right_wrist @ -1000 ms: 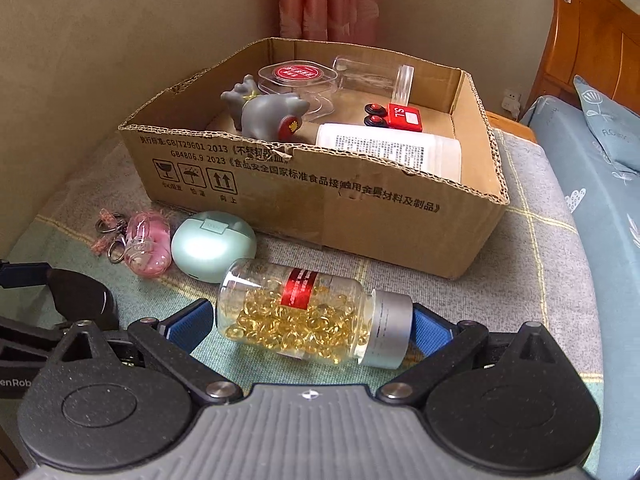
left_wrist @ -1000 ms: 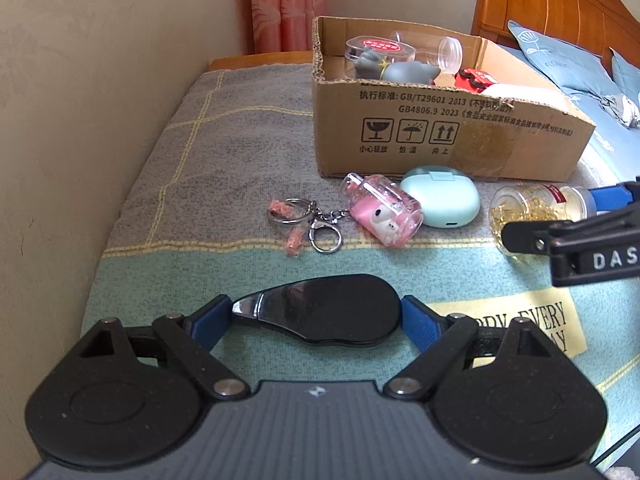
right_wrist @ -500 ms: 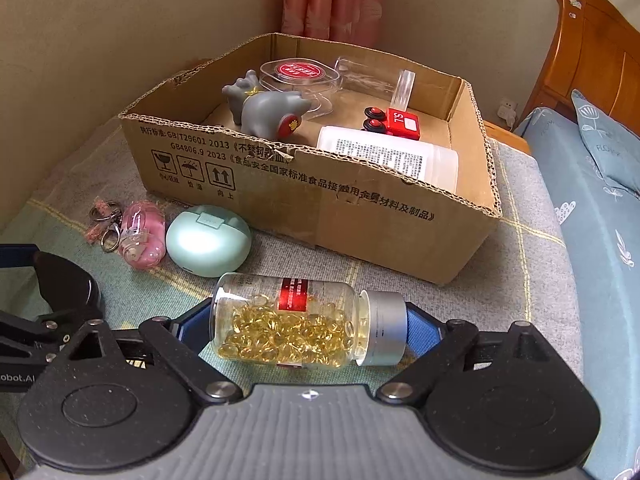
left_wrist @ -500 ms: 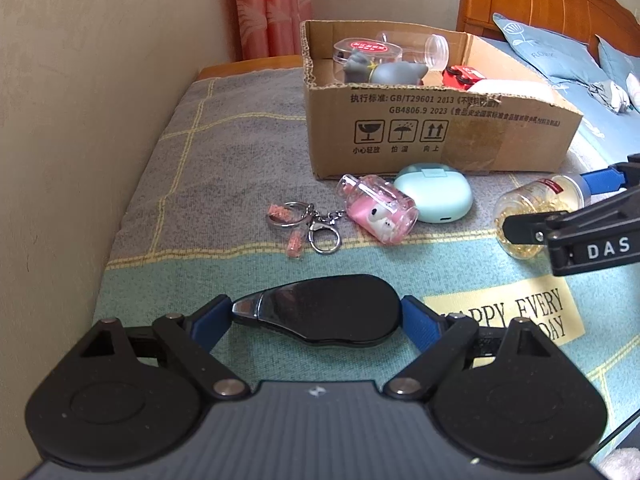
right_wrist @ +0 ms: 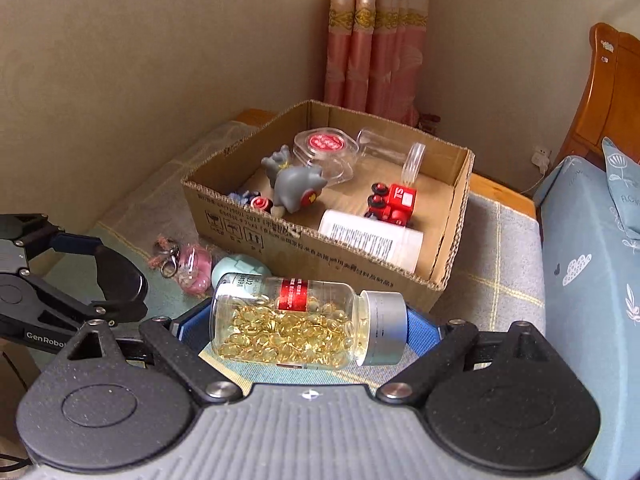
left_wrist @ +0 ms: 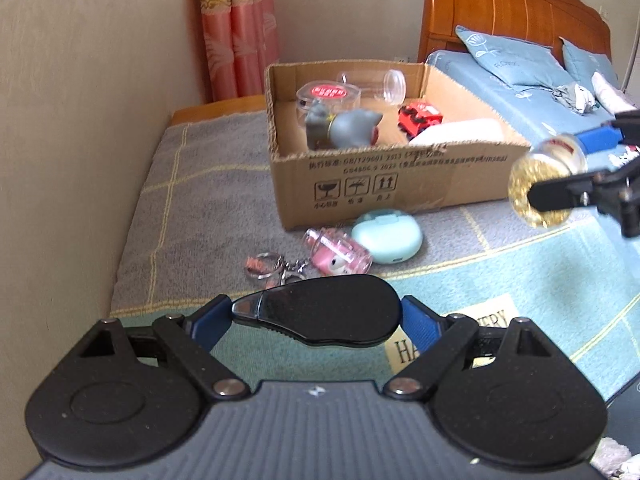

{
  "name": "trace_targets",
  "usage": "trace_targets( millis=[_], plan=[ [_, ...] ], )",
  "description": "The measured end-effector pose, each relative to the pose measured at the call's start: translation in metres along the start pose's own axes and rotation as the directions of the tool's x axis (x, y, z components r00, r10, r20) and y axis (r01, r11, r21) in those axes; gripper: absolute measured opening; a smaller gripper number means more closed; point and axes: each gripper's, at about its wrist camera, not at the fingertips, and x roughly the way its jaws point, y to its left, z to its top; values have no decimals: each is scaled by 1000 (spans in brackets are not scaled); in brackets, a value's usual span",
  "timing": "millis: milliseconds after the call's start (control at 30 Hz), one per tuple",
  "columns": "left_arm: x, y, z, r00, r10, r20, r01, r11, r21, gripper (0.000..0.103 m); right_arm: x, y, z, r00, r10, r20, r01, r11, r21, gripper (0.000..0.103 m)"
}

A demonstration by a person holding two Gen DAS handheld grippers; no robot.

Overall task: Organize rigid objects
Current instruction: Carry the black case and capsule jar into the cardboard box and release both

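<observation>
My left gripper is shut on a flat black teardrop-shaped object and holds it above the blanket; in the right wrist view that gripper hangs at the left. My right gripper is shut on a clear bottle of golden capsules lying crosswise, silver cap to the right, lifted off the blanket. The left wrist view shows that bottle at the right, in front of the open cardboard box. A grey toy, a red toy truck and a white bottle lie in the box.
On the blanket in front of the box lie a mint-green case, a pink keychain bottle and its key rings. A wall runs along the left. Blue pillows and a wooden headboard are at the right.
Right jaws closed on the capsule bottle and lifted it off the blanket. Both grippers rose with their objects, so the inside of the box shows more.
</observation>
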Motion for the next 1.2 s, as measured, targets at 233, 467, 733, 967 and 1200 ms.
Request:
trace_targets(
  millis=[233, 467, 733, 967, 1200],
  plan=[
    [-8, -4, 15, 999, 3, 33, -4, 1000, 19, 89, -2, -23, 40, 997, -44, 62, 44, 999, -4, 97],
    [-15, -6, 22, 999, 19, 50, -20, 1000, 19, 89, 41, -53, 88, 998, -57, 25, 56, 998, 32, 97],
    [-22, -8, 36, 996, 47, 79, -50, 998, 38, 89, 77, -70, 99, 995, -83, -48, 86, 994, 65, 103],
    [-12, -12, 65, 995, 34, 90, -40, 997, 73, 89, 63, -75, 87, 997, -70, -34, 72, 995, 63, 103],
    [4, -22, 118, 993, 2, 115, -15, 994, 107, 89, 39, -83, 69, 997, -72, -14, 73, 995, 65, 103]
  ],
)
